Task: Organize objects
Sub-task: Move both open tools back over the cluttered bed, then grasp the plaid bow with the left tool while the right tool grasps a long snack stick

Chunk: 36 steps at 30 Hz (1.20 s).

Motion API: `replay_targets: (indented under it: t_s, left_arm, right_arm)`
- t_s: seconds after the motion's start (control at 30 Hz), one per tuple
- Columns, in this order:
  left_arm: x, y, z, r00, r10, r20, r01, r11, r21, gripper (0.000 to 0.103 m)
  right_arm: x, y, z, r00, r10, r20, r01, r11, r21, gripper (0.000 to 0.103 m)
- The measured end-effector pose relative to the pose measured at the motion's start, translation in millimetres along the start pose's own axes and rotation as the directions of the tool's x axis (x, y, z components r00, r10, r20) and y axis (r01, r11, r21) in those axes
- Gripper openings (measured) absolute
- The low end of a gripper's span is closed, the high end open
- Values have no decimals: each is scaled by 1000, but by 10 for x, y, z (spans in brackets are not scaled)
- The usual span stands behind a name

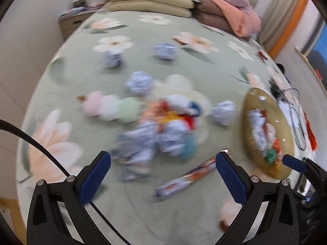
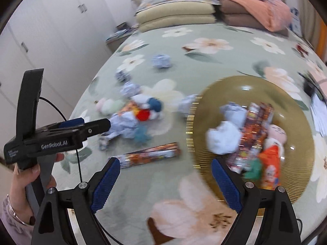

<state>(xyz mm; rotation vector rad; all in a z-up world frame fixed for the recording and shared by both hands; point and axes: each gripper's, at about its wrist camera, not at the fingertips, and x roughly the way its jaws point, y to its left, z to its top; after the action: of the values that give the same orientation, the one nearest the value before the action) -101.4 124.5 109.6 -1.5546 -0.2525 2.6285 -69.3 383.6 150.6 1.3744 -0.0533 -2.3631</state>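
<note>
1. Both grippers gape wide and hold nothing: left gripper (image 1: 163, 175); right gripper (image 2: 165, 181).
2. Just ahead lies the long wrapped packet (image 1: 184, 178) on the floral bedspread (image 1: 61, 102); its long axis runs crosswise to both jaws, nearer the left I judge.
3. Right view alone shows the gold plate (image 2: 296, 122) well filled; loose toys (image 2: 141, 114) remain left of it.

Motion blur smears toy pile (image 1: 161, 126) on bed (image 1: 67, 94); items indistinct. Bowl (image 2: 204, 112) contents partly behind right gripper (image 2: 165, 183); wrapper print (image 2: 147, 155) unreadable.
</note>
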Motion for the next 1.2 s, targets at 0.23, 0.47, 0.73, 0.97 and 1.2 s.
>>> replay_targets:
  t_s: [0.23,0.47,0.73,0.97,1.2]
  left_arm:
    - [65,793,-284,997,71,-36,-73,996,-55,103]
    - [428,1059,-635,991,64,-116,-71,996,-50,103]
    - [747,627,-416,993,22,-114,-20,1000,24,103]
    - [1008,546,-136,988,58,-140,-57,998,10,103]
    - [842,680,-206,995,82,-59,-84,996,-21,49]
  right_arm:
    - [325,621,-56,998,41,-41,-44,995,-88,90]
    - [838,872,-402,986,48,-161,-69,990,-125,90]
    - [1284,671,-498,964,31,-264,-43,998,-39,90]
    - [1408,375,-309,965,139,-223,-105,982,160,103]
    - [1581,430,-120,976,47,-212,-3,980,200,103]
